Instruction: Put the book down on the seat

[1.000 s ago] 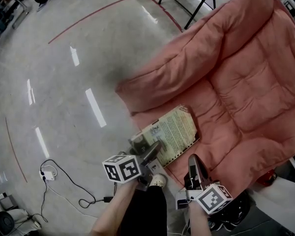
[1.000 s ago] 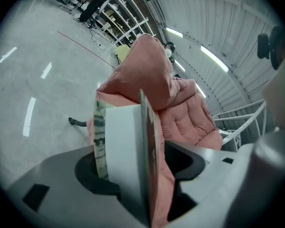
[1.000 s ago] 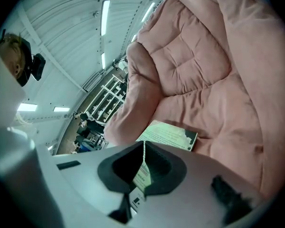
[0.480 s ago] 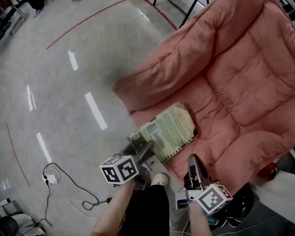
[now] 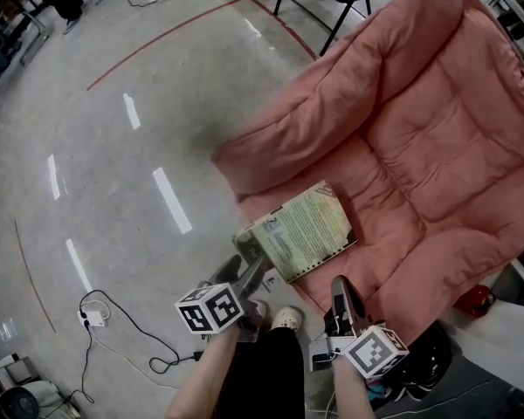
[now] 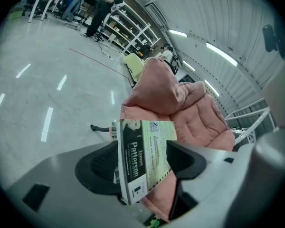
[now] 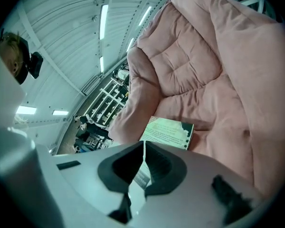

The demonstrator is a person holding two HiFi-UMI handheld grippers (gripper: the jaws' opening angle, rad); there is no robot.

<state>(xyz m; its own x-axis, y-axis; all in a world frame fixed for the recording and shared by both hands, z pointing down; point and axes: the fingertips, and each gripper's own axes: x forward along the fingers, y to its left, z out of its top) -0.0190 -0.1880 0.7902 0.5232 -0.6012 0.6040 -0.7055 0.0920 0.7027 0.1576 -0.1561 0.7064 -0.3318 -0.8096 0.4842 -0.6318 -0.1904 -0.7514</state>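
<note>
Pale-green paperback book (image 5: 304,230) with a black spine lies flat on the pink seat (image 5: 424,160), down at the front part of the cushion, spine side along the front edge. Cover faces up and nothing rests on it. We read an author's name in white on the spine in the left gripper view.

Left gripper (image 5: 243,273) sits just off the book's near corner, pointing at it. In its own view we see the jaws spread wide, having just been opening. The spine end of the book shows between them, but neither pad presses on it, so the book is on the seat and not held.

Right gripper (image 5: 339,286) hangs beside the cushion's front edge, right of the book and apart from it. We see its jaws together with only a thin slit, nothing in them. The book lies beyond its tips in the right gripper view.

The seat's padded back rises behind the book and a rolled side bolster (image 5: 288,133) runs along its left.

Grey glossy floor (image 5: 113,173) lies around, with a red tape line (image 5: 162,44) and a black cable (image 5: 127,326) running to a white plug (image 5: 89,314). A pale shoe (image 5: 286,319) shows between the grippers. Black frame legs (image 5: 332,11) stand past the seat. Shelving (image 6: 130,30) and people (image 6: 97,8) show far off.
</note>
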